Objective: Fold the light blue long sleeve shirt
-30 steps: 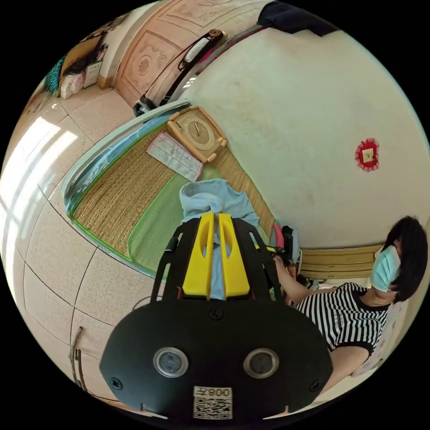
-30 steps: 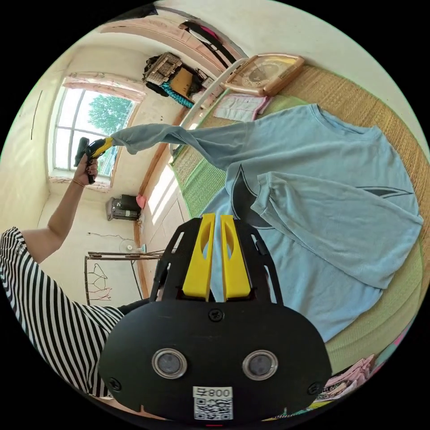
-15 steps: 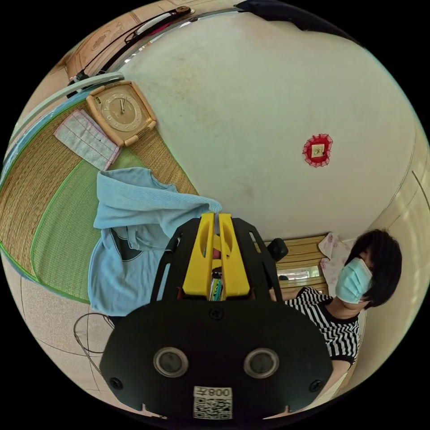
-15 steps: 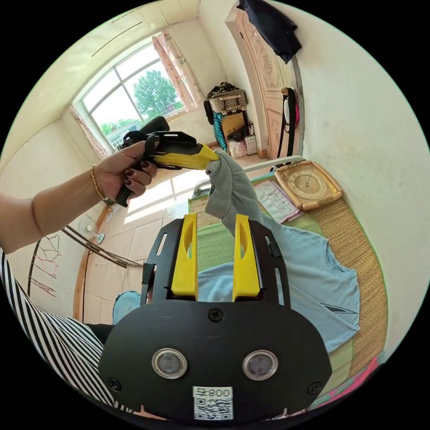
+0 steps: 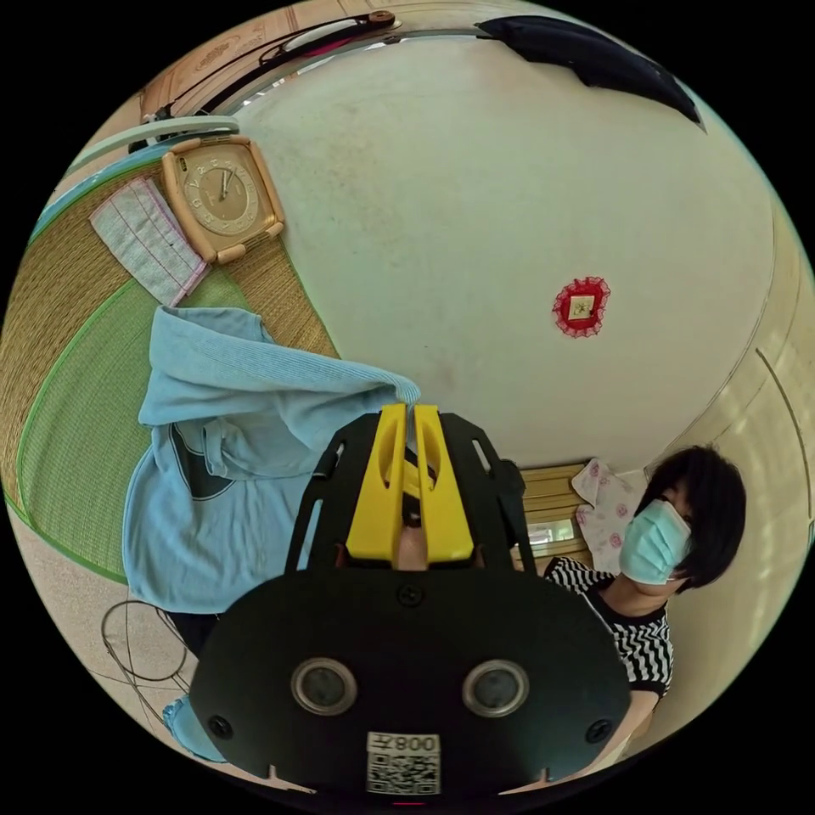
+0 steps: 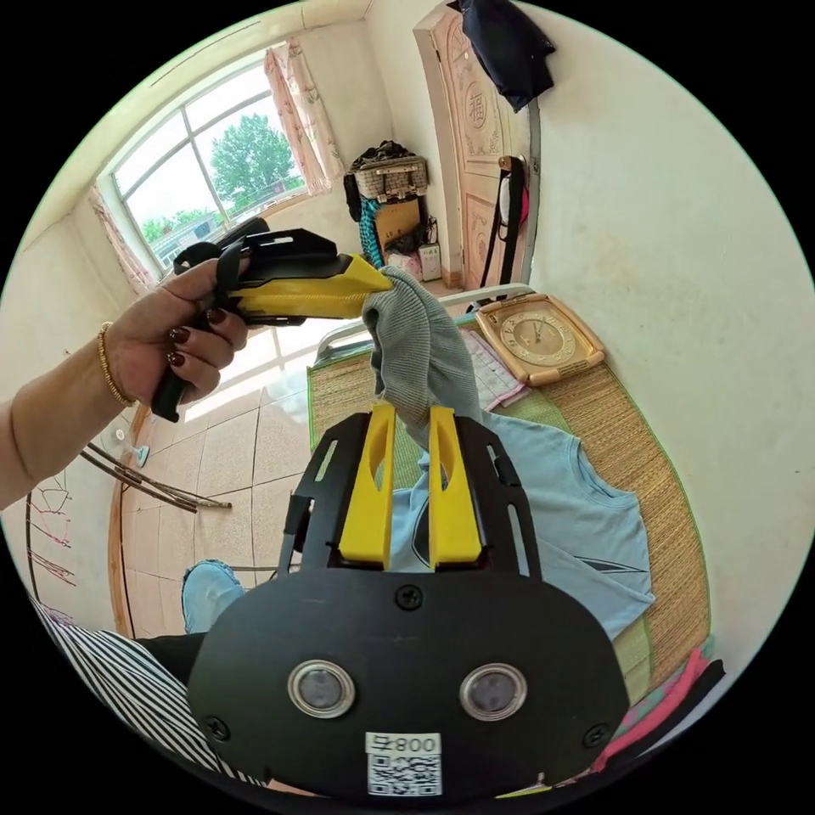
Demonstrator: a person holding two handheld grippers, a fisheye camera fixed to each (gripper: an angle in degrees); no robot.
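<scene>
I am clamping my left gripper point(image 6: 386, 284) on one shirt point(image 6: 586, 518) cuff point(image 6: 407, 327), my right gripper point(image 6: 411, 411) gaping around that sleeve, one clock point(image 6: 537, 337) lying beside.

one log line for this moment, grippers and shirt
left gripper: shut on sleeve cuff, lifted | right gripper: closing around sleeve, grip unclear | shirt: body on mat

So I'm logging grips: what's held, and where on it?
Left gripper pinches the shirt at its sleeve cuff. Right gripper is open around the sleeve, not clamped.
</scene>
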